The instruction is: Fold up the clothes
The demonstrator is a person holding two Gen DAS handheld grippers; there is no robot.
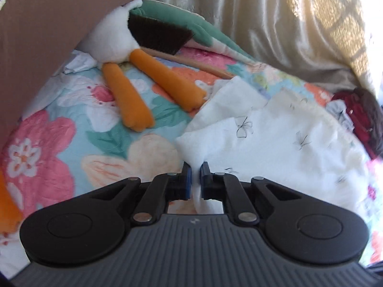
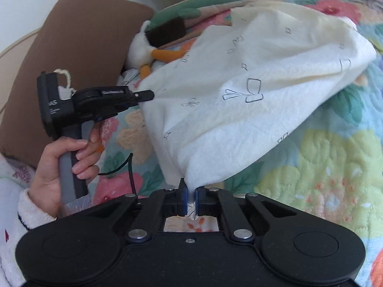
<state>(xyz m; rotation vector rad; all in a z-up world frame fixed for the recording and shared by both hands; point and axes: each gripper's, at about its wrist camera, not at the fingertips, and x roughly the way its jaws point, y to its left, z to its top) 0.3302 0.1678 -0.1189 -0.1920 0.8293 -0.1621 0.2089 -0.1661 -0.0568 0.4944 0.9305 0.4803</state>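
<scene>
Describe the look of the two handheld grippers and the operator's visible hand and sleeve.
Both the left gripper and right gripper are black, with blue finger pads, silver pivot pins and round side discs. The left one has a grey handle, white lettering and a black cable. The left hand wears a white fleecy sleeve.

One white garment (image 2: 239,100), one plush duck (image 1: 124,55) (orange-legged), one brush (image 1: 158,33), one floral quilt (image 1: 71,131).

A thin, matt, slightly crumpled cloth is seen in the white garment (image 2: 239,100). The floral bedspread (image 2: 323,157) is quilted and puckered. Matt black plastic is shown by the left gripper (image 1: 195,167); the curtain (image 1: 263,16) is satiny.
</scene>
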